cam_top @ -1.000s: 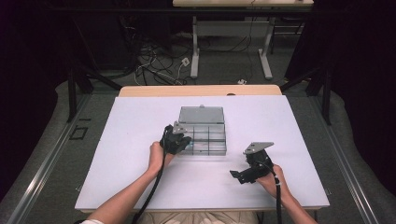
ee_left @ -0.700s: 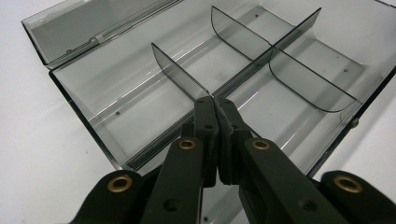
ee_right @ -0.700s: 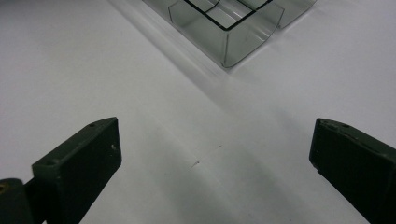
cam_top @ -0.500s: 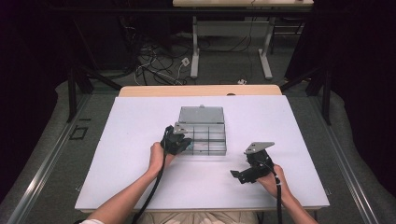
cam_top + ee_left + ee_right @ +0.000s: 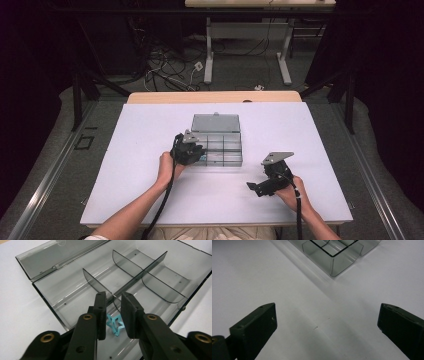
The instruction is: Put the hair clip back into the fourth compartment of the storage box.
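1. My left gripper (image 5: 113,315) is hanging over the near corner compartment of the clear divided box (image 5: 160,272). Its jaws have just been opening, and a narrow gap now stands between the pads.

2. The small blue star (image 5: 115,325) is lying on the compartment floor, seen through that gap. It is leaning a little on its points rather than flat. I am judging neither pad to be pressing on it now, though the left pad hides one edge of it, so I cannot rule out a light touch there.

3. In the high view my left gripper (image 5: 189,150) is sitting at the box's (image 5: 235,160) near-left corner, just as it sat a second ago. Neither hand is shifting; only the jaws are moving.

4. My right gripper (image 5: 325,322) is waiting with its jaws spread wide and nothing between them, over bare white table (image 5: 287,277). The box corner (image 5: 344,260) stands well ahead of it. In the high view it (image 5: 260,186) is resting near the table's front edge, apart from the box.

5. The box lid (image 5: 215,122) is lying open and flat behind the compartments.

6. My reading: the star is being let go into its compartment, so the drop looks as good as done. Next I am expecting to widen the jaws further and lift straight up, minding the divider (image 5: 98,286) just ahead of my fingertips.
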{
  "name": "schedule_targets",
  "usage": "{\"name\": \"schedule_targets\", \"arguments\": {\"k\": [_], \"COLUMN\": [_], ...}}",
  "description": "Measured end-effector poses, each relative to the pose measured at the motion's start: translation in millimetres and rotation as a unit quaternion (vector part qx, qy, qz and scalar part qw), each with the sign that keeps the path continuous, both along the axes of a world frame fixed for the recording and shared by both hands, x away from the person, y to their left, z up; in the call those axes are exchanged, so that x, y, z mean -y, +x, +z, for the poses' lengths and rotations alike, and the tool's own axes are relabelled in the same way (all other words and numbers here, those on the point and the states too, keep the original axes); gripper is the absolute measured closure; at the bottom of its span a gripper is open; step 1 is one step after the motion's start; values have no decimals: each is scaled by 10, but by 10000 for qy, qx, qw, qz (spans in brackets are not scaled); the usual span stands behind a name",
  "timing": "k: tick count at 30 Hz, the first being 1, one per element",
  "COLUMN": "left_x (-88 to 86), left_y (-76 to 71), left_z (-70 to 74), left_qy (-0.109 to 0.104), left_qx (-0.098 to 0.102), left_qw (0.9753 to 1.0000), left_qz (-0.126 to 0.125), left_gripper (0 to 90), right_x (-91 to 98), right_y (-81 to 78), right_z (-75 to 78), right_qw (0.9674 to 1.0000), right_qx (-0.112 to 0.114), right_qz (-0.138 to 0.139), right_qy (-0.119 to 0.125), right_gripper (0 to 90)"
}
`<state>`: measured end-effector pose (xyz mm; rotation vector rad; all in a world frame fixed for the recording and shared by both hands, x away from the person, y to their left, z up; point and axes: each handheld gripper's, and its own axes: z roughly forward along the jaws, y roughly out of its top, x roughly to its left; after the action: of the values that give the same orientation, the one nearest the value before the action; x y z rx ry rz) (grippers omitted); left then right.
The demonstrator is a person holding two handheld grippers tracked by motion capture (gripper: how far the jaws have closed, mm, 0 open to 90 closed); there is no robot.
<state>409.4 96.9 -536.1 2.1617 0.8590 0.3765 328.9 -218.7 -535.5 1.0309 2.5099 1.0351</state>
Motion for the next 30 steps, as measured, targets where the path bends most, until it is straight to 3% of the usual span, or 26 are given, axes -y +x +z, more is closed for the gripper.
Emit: {"name": "schedule_targets", "arguments": {"k": [8,13,30], "left_x": [-62,-35,4], "left_y": [30,22,110], "left_z": [40,38,148], "left_qy": [-80,14,313], "left_qx": [-60,-100,-230], "left_qw": [9999,9999,9990], "left_qz": [-61,-114,-213], "left_gripper": [569,436,135], "right_x": [-9,-26,-30], "right_y": [22,22,9], "right_z": [-29,-26,-10], "right_qw": [10000,10000,10000], "right_qx": [9,7,13], "right_qz": [-34,-14,-8], "right_qy": [47,34,-18], "right_gripper": [20,21,23]}}
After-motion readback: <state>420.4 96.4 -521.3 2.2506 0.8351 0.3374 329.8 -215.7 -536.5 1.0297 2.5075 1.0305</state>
